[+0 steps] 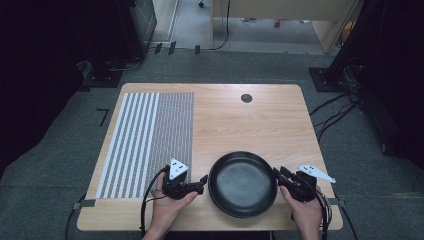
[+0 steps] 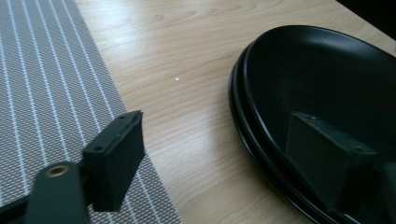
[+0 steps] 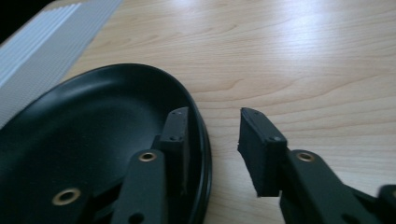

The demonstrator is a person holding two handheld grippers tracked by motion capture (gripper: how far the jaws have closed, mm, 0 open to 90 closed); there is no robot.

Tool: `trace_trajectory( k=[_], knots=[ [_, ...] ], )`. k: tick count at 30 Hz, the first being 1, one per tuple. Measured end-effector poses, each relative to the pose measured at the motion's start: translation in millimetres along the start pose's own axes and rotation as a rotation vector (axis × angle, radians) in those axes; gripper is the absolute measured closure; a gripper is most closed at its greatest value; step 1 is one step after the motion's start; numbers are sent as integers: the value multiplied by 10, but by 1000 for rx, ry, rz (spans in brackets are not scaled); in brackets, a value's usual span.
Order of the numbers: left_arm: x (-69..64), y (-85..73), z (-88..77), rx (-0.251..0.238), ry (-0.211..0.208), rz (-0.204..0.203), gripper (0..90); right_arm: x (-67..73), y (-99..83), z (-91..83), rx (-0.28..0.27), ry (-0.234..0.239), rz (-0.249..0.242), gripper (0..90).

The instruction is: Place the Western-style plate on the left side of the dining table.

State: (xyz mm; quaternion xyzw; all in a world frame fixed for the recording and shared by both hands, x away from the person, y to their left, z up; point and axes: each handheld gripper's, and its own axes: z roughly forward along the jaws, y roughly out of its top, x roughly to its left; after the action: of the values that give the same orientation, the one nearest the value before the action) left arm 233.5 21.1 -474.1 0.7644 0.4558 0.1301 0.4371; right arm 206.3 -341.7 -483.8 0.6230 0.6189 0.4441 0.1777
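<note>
A black round plate (image 1: 242, 184) lies on the wooden table (image 1: 250, 125) near its front edge. My left gripper (image 1: 203, 181) is at the plate's left rim, held by a hand. In the left gripper view its jaws (image 2: 217, 123) stand wide, one over the mat's edge and one inside the plate (image 2: 327, 84), with the rim between them untouched. My right gripper (image 1: 278, 173) is at the plate's right rim. In the right gripper view (image 3: 215, 116) one jaw sits inside the plate (image 3: 93, 126) against the rim. The other stands outside, with a gap to the rim.
A grey striped placemat (image 1: 145, 140) covers the left part of the table, close to my left gripper. A dark round grommet (image 1: 246, 98) sits near the far edge. Bare wood stretches behind and to the right of the plate. Cables trail on the carpet around the table.
</note>
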Motion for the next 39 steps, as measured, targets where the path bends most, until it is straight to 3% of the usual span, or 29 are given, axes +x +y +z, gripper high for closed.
trace_trajectory(
  k=[2, 5, 9, 16, 22, 26, 30, 39],
  knots=[
    [-22, -5, 5, -3, -22, 1, 254, 4, -3, 5, 15, 23, 25, 691],
    [-47, -21, 5, -14, -54, 10, 371, 8, -13, 13, 37, 31, 26, 726],
    [-73, -53, 40, -1, -93, -6, 455, 7, -26, 17, 50, 52, 35, 747],
    [-85, -110, 116, 49, -137, -33, 507, 6, -51, 34, 68, 35, 31, 794],
    [-112, -121, 134, 72, -166, -25, 564, 8, -71, 51, 72, 25, 27, 804],
    [-132, -126, 150, 90, -181, -26, 581, -14, -64, 26, 56, 38, 58, 847],
    [-163, -140, 165, 100, -175, -15, 586, -22, -78, 36, 54, 60, 69, 848],
    [-138, -127, 157, 109, -190, -48, 612, -11, -109, 62, 27, 68, 93, 854]
  ],
)
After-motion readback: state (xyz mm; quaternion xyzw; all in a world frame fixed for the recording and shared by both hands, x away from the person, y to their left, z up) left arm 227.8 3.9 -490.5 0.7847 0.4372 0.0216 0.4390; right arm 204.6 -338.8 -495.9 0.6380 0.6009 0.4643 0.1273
